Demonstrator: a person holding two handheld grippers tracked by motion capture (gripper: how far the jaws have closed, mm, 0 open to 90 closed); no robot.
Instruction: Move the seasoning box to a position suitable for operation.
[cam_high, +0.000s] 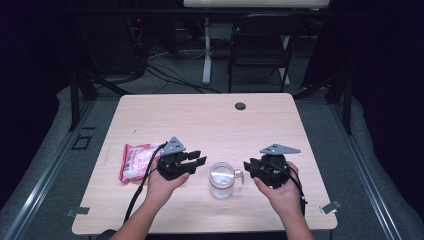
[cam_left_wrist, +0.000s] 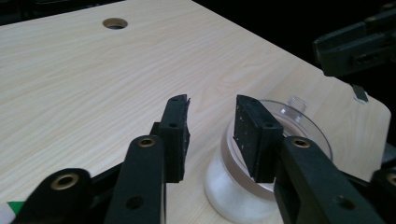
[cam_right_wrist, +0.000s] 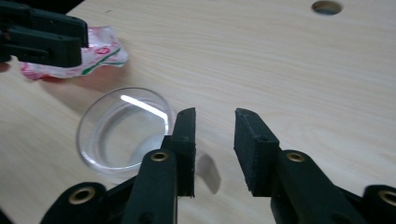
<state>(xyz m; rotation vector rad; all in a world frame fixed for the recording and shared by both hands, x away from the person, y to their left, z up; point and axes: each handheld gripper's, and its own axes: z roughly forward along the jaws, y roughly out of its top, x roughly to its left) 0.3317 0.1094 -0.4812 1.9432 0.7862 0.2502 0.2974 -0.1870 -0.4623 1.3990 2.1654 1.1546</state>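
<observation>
Packet (cam_high: 136, 162): pink, lying flat left of the mug, your likely supply.
Left gripper (cam_high: 192, 161): jaws spread, empty, hovering just left of the mug.
Mug (cam_high: 222, 179): clear, upright between your grippers.
Right gripper (cam_high: 251, 168): spread, empty, near its handle.

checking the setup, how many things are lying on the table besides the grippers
2. A clear glass mug stands near the front edge between the left hand-held gripper and the right hand-held gripper. A pink snack packet lies left of the left one.
</observation>
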